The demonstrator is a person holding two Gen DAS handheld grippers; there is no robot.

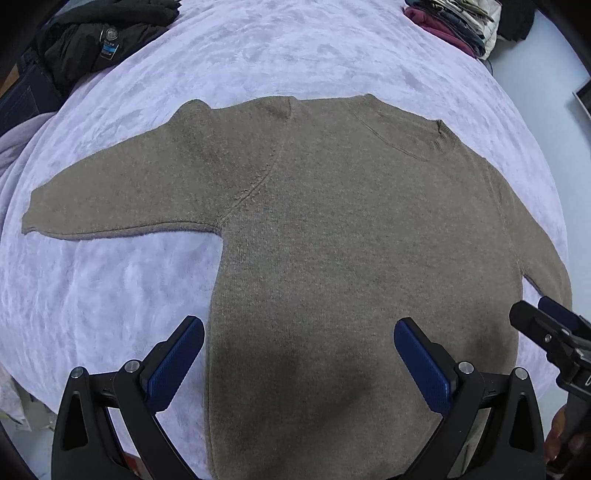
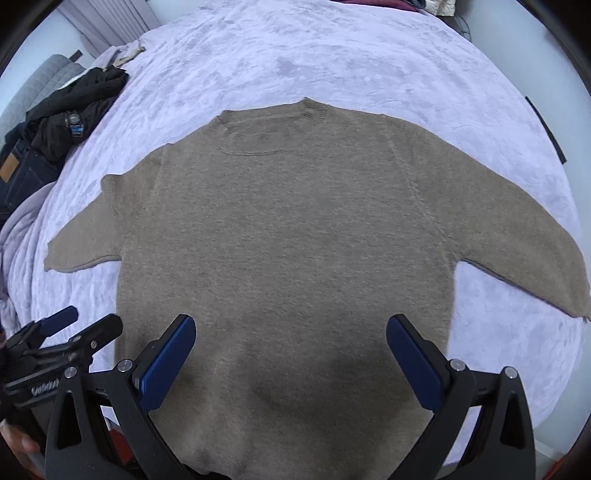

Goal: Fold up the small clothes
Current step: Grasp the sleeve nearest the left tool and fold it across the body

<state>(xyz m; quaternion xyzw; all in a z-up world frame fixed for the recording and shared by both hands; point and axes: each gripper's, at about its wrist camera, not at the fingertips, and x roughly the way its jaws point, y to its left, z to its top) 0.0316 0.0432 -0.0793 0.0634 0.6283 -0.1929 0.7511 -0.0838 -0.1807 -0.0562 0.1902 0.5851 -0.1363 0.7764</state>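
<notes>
A tan knit sweater [image 1: 332,229] lies flat on a pale lilac plush cover [image 1: 110,280], sleeves spread to both sides and collar at the far end; it also shows in the right wrist view [image 2: 288,236]. My left gripper [image 1: 299,332] is open and empty, above the sweater's lower body near its left side. My right gripper [image 2: 291,328] is open and empty, above the lower body. The right gripper shows at the right edge of the left wrist view [image 1: 543,317], and the left gripper at the left edge of the right wrist view [image 2: 79,326].
Dark clothes and jeans [image 1: 85,40] lie heaped at the far left; they also show in the right wrist view [image 2: 66,110]. A stack of folded garments [image 1: 454,26] sits at the far right. The lilac cover [image 2: 332,55] stretches beyond the collar.
</notes>
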